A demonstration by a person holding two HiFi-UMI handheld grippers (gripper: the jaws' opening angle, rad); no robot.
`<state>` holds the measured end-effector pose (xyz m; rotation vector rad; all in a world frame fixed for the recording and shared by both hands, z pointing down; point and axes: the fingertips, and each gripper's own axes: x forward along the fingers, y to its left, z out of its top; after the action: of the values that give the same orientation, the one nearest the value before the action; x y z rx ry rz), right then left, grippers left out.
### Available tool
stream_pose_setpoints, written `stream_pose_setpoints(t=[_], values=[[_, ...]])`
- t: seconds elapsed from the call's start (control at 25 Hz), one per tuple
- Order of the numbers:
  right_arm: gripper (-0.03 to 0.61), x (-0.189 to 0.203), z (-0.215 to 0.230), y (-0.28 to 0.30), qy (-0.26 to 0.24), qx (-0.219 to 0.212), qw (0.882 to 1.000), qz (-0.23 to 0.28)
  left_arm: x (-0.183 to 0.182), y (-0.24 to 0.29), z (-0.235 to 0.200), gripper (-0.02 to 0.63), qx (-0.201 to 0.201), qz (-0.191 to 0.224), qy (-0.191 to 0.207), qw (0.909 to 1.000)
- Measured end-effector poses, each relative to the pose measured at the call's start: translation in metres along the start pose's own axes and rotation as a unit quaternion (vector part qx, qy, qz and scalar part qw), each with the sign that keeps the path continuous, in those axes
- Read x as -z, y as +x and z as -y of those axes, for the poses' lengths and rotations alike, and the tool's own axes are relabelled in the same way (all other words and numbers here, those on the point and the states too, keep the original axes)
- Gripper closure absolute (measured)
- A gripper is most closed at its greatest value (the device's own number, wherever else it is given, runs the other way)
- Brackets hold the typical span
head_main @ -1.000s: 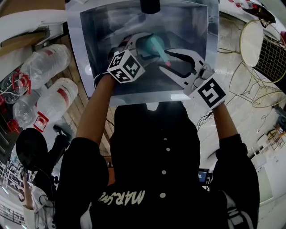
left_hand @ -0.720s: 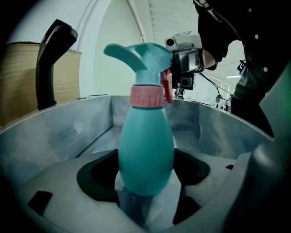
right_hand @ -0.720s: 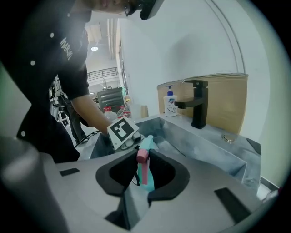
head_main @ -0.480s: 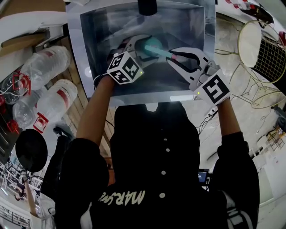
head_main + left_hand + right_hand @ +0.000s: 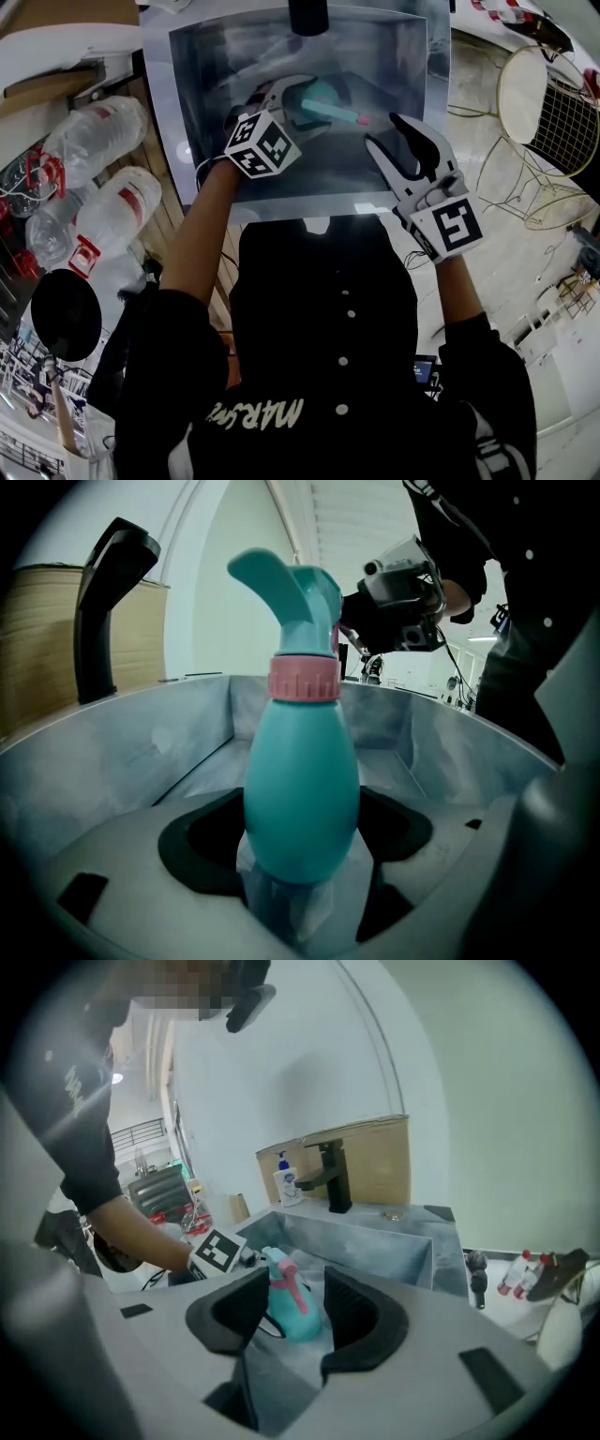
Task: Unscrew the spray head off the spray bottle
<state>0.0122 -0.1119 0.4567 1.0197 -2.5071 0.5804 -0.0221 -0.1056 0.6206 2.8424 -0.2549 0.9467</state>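
The left forearm reaches forward into the grey sink (image 5: 394, 56), and the left gripper (image 5: 289, 97) points down at a slant, clamped on the lower body of the spray bottle (image 5: 300, 799). The right arm is bent back toward the sink's near right corner. There the right gripper (image 5: 398, 145) is clear of the bottle, and its jaws have just been opening; they stand apart with nothing between the pads (the bottle only shows through the gap, farther off).

The bottle is teal and egg-shaped, held over the basin and not resting on it, tilted so its top leans toward the right gripper. A ribbed pink collar (image 5: 305, 679) rings the neck, and the teal spray head (image 5: 291, 583) sits on it, still attached. A black faucet (image 5: 330, 1176) stands at the sink's far rim.
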Motion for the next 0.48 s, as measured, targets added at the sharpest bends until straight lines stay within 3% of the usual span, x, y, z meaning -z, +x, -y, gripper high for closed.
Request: stream_pose_setpoints(t=[0.24,0.48], values=[[0.416,0.024,-0.049,0.013,-0.003,-0.056,0.998,-0.035,-0.001,0.0,-0.001,0.236,0.0,0.001,-0.001,1.0],[0.413,0.021,-0.047,0.042,0.006,-0.024,1.0,-0.019,-0.001,0.001,-0.001,0.236,-0.002,0.002,-0.005,1.0]])
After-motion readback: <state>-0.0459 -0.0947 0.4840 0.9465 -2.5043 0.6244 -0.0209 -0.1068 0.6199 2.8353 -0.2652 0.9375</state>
